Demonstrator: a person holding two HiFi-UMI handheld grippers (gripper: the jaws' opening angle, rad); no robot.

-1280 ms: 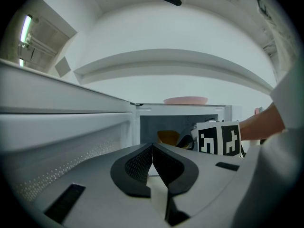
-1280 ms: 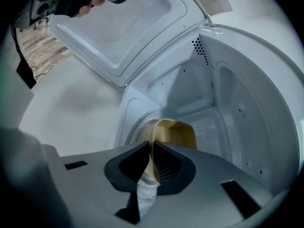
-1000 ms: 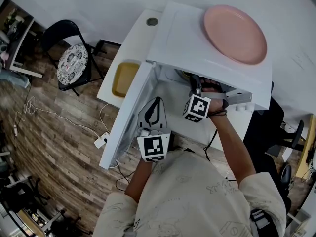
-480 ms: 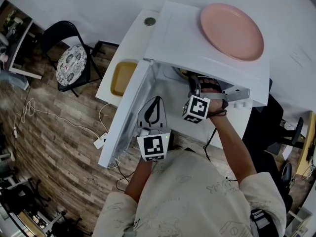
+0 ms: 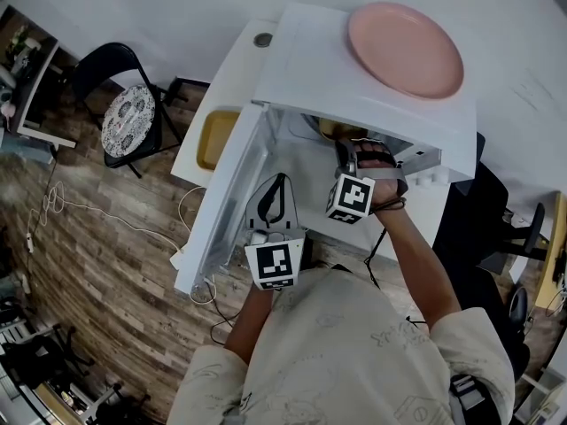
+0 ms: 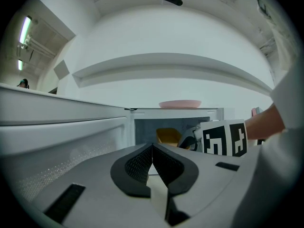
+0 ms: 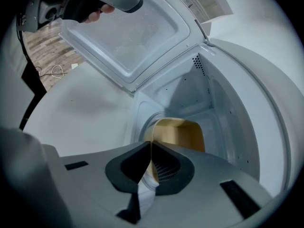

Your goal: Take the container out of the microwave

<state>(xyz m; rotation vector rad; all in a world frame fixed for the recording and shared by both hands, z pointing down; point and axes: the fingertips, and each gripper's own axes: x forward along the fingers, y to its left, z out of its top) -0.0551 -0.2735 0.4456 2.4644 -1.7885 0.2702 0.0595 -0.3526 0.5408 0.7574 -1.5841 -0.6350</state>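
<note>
Yellow container (image 7: 183, 134) inside microwave (image 5: 314, 69), right gripper (image 7: 150, 145) fingers clamped on its rim, left gripper (image 6: 152, 148) fingers together.

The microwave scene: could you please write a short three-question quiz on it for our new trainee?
1. True or false: the door of the microwave is shut.
2. What lies on top of the microwave? A: a pink plate. B: a mug. C: a folded cloth.
3. Fill in the blank: the jaws of the right gripper are closed on the rim of the ____ inside the microwave.

Key:
1. False, the door stands wide open.
2. A.
3. Yellow container.
</note>
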